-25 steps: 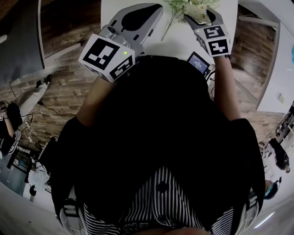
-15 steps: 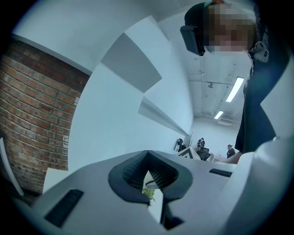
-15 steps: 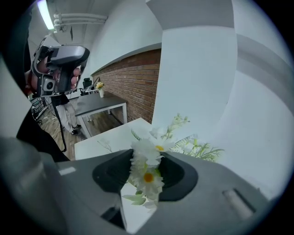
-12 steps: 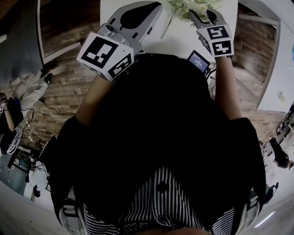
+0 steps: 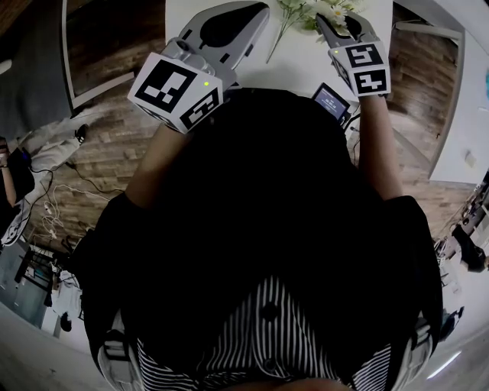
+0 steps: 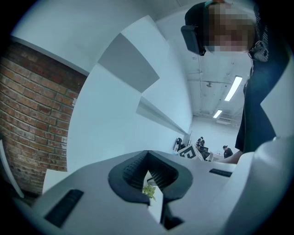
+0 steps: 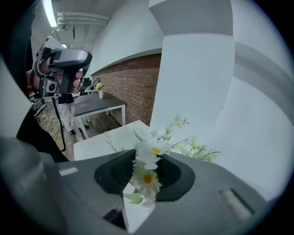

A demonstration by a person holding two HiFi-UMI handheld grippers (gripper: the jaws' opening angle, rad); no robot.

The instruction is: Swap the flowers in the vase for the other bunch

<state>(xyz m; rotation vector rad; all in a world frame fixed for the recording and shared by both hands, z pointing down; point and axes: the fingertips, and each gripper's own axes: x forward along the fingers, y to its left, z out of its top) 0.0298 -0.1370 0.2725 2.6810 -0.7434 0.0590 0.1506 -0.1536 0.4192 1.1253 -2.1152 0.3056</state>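
A bunch of white daisies with green sprigs lies on the white table at the top edge of the head view. My right gripper reaches into it. In the right gripper view its jaws have just been closing, and the daisy heads sit pressed between them at my right gripper. My left gripper hovers over the table to the left, shut and holding nothing. Through the slit of my left gripper a bit of green sprig shows. No vase is in view near the grippers.
A small device with a lit screen lies at the table's near edge under my right wrist. Farther off stand a brick wall, a grey table bearing a small vase of flowers, and a person holding a device.
My right gripper has edged a little farther into the flowers, toward the top of the head view. My left gripper has kept still.
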